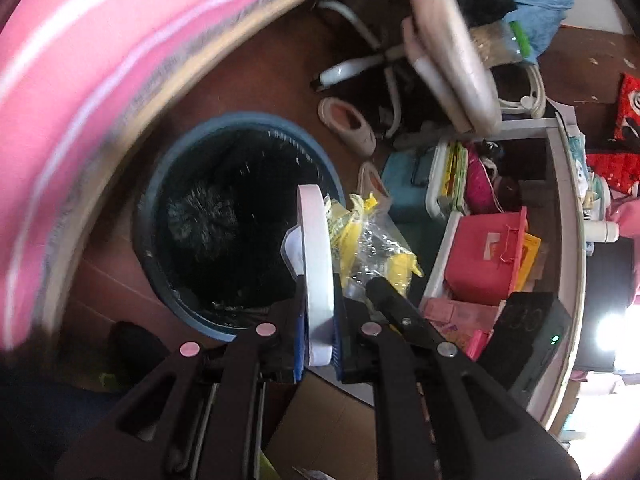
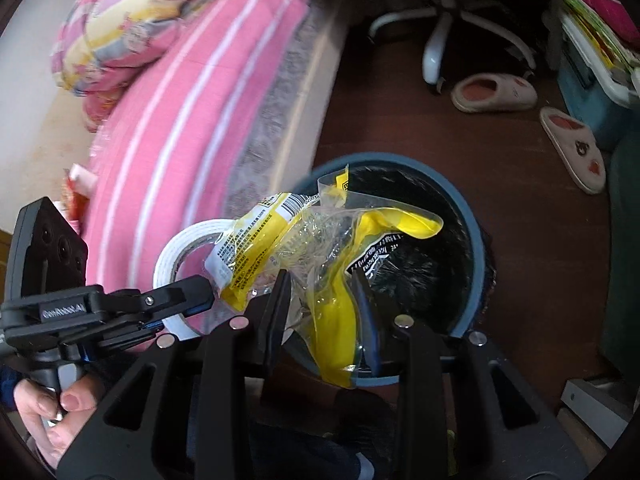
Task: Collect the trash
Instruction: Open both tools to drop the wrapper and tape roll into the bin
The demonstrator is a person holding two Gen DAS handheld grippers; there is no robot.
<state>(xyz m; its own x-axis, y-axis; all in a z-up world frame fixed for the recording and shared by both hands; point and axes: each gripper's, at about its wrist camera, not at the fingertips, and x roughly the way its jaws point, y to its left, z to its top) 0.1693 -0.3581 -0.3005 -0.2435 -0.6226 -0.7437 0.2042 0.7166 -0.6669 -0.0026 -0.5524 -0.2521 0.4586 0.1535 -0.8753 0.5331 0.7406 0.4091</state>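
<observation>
At the far left of the right wrist view, a hand [image 2: 48, 412] is seen gripping the handle of the left tongs [image 2: 192, 300]. By these tongs a tape roll [image 1: 316, 264] is being pinched on its flat sides, the jaws pressed almost together, and it is being held edge-up just over the near rim of the bin [image 1: 160, 184]. The hold is judged to be a carrying one, so that the roll can be dropped in cleanly.

Just right of it, a crumpled wrapper [image 2: 320, 248] of clear and yellow film is being clamped by the right tongs [image 2: 324, 300], whose jaws are standing part-way apart around the bunched plastic. It is being hung over the bin's dark mouth, which is lined with a black bag, so both pieces of trash appear ready for release.

The bin is standing on a dark brown floor [image 2: 520, 200]. A pink striped bed [image 2: 168, 128] is filling the upper left of both views; slippers [image 2: 494, 94], a chair base [image 2: 444, 32] and a cluttered shelf [image 1: 560, 208] are lying toward the upper right.
</observation>
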